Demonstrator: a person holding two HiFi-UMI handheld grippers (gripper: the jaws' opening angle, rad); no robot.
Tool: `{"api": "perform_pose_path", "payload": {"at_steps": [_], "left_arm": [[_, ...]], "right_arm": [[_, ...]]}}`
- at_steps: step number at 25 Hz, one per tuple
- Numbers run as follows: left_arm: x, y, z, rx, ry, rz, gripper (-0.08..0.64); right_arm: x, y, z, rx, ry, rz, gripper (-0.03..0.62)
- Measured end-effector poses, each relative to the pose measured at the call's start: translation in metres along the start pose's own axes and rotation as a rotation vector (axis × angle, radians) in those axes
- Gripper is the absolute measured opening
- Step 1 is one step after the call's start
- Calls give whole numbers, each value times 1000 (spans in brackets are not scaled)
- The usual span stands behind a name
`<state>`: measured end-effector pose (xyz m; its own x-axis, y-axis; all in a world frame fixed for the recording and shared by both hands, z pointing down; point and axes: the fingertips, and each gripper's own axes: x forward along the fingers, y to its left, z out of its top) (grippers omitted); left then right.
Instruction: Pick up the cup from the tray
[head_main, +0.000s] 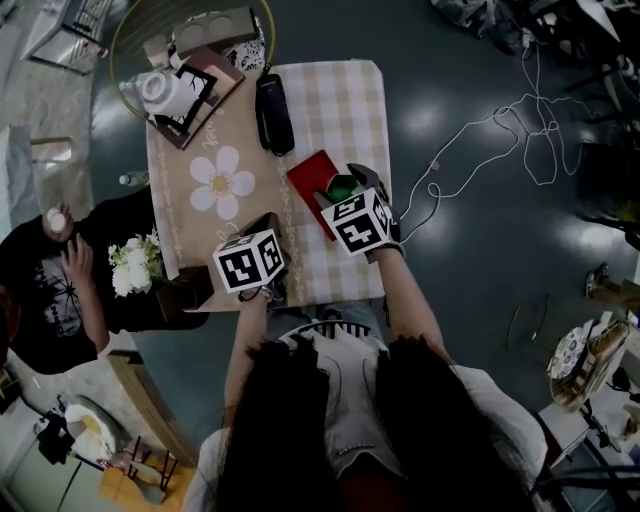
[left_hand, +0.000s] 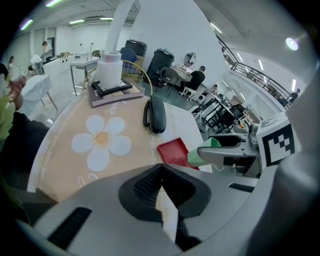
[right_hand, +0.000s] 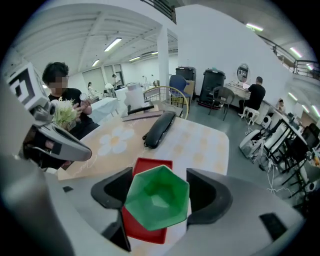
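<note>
You have not yet picked up the cup (right_hand: 157, 202): it sits on the tray (right_hand: 144, 233), at the end nearest you, and as far as I can judge its base has not left the red surface. The approach is done. Your right gripper (right_hand: 159, 190) is over that near end of the tray with the cup squarely between its jaws. Those jaws are spread wide, one on each side of the cup and close against its angled walls. On the side away from your other hand a sliver of checked cloth shows between jaw and cup, so I read no firm pinch yet. What is left, by my reading, is to close on the cup until both jaws press on it and then lift it straight off the tray. Your left gripper (left_hand: 161, 172) hangs over the bench (head_main: 340, 100) on the flower side of the tray, nearer you than the tray. Its jaws are pressed together at the tips with nothing between them, and it touches neither cup nor tray. The cup's faceted, tapering walls could slip under a light grip, so squeeze squarely on two opposite faces.
</note>
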<state>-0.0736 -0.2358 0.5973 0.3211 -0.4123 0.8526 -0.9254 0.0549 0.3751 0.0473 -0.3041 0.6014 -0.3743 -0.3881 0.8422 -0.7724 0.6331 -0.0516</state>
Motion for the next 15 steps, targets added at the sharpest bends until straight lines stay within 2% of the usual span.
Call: {"api": "perform_pose_path", "payload": {"at_steps": [4, 8, 15], "left_arm": [[3, 2, -1, 5, 4, 6, 8], [6, 1, -8, 84, 32, 44, 9], [11, 0, -17, 45, 45, 31, 8]], "right_arm": [[-11, -36, -6, -1, 8, -74, 344], [-8, -69, -26, 46, 47, -102, 344], [7, -79, -41, 107, 53, -83, 345]]}}
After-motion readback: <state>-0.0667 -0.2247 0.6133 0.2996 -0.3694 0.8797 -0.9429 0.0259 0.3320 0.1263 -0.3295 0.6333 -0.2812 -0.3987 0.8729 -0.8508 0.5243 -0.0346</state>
